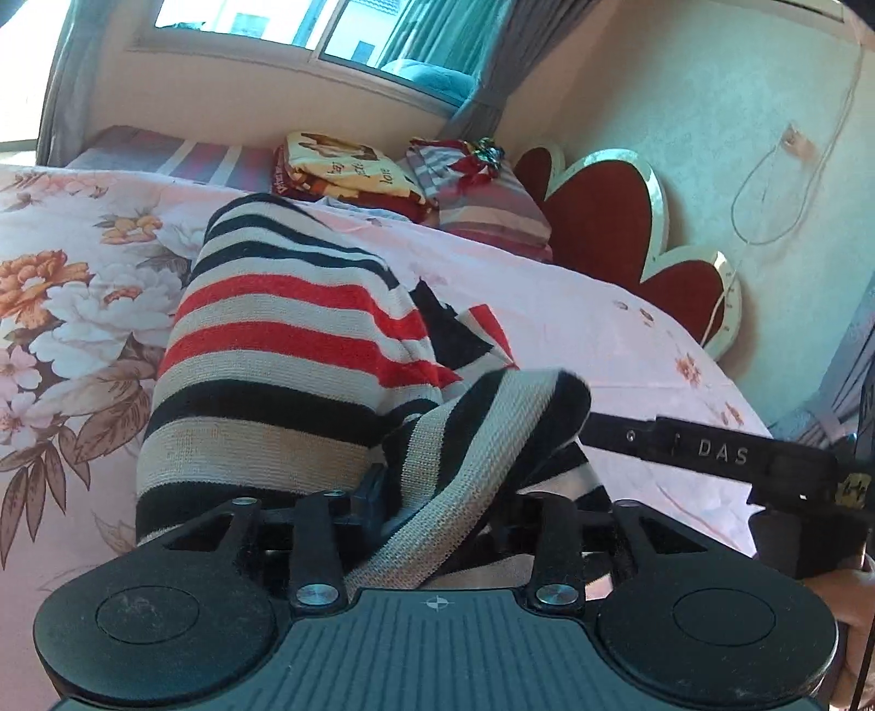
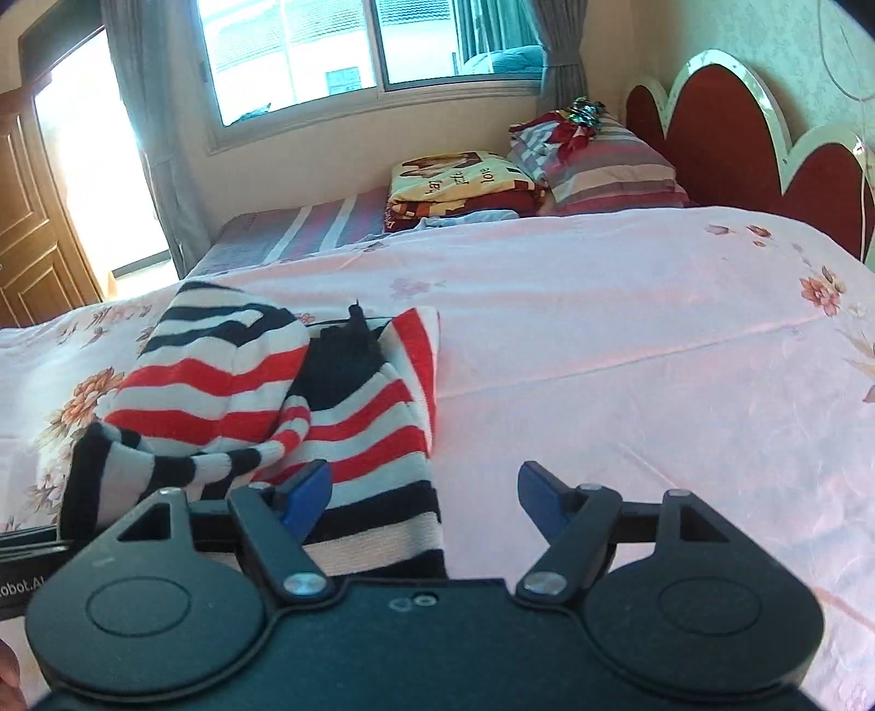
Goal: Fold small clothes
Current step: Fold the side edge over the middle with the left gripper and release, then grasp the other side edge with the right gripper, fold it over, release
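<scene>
A knit sweater (image 1: 284, 339) with red, black and pale stripes lies bunched on the pink floral bedsheet (image 1: 71, 306). One striped sleeve (image 1: 481, 437) runs across my left gripper (image 1: 443, 492) and lies between its jaws. The jaws stand apart, and the fingertips are hidden under the cloth. In the right wrist view the sweater (image 2: 219, 383) lies left of centre. My right gripper (image 2: 424, 492) is open. Its left blue finger (image 2: 306, 489) rests over the sweater's hem, and the right finger (image 2: 541, 492) is over bare sheet (image 2: 629, 350). No cloth is pinched there.
Folded blankets (image 2: 454, 180), a striped pillow (image 2: 607, 169) with clothes on it and a red scalloped headboard (image 2: 727, 137) stand at the bed's far end. A window (image 2: 339, 49) and a wooden door (image 2: 27, 219) lie beyond. Open sheet stretches to the right of the sweater.
</scene>
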Available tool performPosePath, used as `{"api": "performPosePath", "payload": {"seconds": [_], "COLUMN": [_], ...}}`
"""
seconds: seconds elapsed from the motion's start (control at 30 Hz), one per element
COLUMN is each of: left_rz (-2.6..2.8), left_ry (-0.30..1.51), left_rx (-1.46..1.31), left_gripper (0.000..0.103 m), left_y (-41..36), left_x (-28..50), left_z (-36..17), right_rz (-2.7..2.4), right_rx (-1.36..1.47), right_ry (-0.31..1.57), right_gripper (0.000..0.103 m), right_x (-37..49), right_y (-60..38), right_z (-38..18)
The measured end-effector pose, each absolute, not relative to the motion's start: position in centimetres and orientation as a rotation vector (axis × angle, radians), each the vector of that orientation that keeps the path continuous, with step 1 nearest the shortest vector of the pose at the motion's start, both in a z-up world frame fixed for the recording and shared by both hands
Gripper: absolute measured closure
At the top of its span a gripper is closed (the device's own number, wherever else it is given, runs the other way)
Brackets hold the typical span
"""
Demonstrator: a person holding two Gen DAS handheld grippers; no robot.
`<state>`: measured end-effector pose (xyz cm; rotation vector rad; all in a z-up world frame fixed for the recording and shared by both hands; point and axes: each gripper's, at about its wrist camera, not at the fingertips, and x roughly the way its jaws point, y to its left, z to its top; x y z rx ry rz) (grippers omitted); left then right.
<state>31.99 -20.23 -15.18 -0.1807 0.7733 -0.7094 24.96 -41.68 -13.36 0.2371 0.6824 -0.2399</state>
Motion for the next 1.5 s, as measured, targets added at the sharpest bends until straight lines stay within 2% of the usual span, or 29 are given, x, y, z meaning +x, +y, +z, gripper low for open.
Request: {"api": "performPosePath", "payload": {"seconds": [0.07,0.1,0.17,0.37,0.5,0.6,0.63,0.67,0.73,0.83,0.9,0.97,1.2,1.33,1.4,1.5], "left_rz": [-0.734,-0.738,-0.735,-0.536,-0.404,-0.362,-0.355,-0.355,-0.359,-0.358,-0.355,-0.362,-0.47,-0.488,-0.476,-0.455], "left_ry": [0.76,0.735,0.721,0.696,0.707,0.759,0.767,0.77,0.771,0.773,0.776,0.77,0.737,0.801,0.836,0.846], "left_rx": [-0.153,-0.122,-0.098,-0.267,-0.271,-0.269,-0.267,-0.258,-0.248,-0.241,-0.25,-0.252,-0.205,-0.15,-0.165,-0.186], "left_gripper": [0.028,0.026,0.026,0.026,0.026,0.026,0.026,0.026,0.026,0.026,0.026,0.026,0.025,0.02,0.014,0.01], "left_y": [-20.3,-20.4,-19.8,-12.9,-10.0,-9.7,-10.0,-10.2,-10.9,-11.5,-11.7,-12.1,-16.3,-19.1,-19.6,-19.6], "left_x": [30.9,29.9,28.9,30.5,32.9,34.0,34.4,34.5,34.8,35.4,35.6,35.8,35.7,35.6,35.7,35.7], "left_z": [-14.2,-13.7,-12.8,-10.7,-12.2,-14.1,-14.8,-15.1,-15.5,-15.7,-15.5,-15.3,-13.8,-15.5,-16.8,-17.0], "right_rz": [-0.213,-0.2,-0.17,-0.018,0.035,0.049,0.055,0.074,0.094,0.096,0.101,0.096,0.05,-0.041,-0.063,-0.059], "right_rx": [0.308,0.334,0.36,0.417,0.522,0.521,0.523,0.528,0.517,0.487,0.472,0.457,0.3,0.348,0.371,0.406], "right_ry": [0.66,0.655,0.647,0.722,0.779,0.852,0.869,0.871,0.885,0.893,0.863,0.809,0.61,0.667,0.759,0.748], "right_gripper": [0.028,0.025,0.02,0.015,0.007,0.007,0.012,0.027,0.049,0.051,0.071,0.08,0.082,0.081,0.076,0.07], "right_x": [24.7,24.7,25.1,26.8,28.3,30.2,30.6,30.9,31.5,32.4,32.5,31.8,28.1,27.0,27.6,27.1], "right_y": [-42.3,-42.4,-42.2,-40.2,-39.2,-38.3,-37.9,-37.6,-36.8,-35.9,-35.7,-35.8,-37.9,-41.0,-41.7,-42.0], "right_z": [-13.1,-12.9,-12.3,-12.2,-13.2,-14.5,-14.9,-15.2,-15.5,-16.1,-16.2,-15.1,-9.9,-12.8,-15.9,-16.0]}}
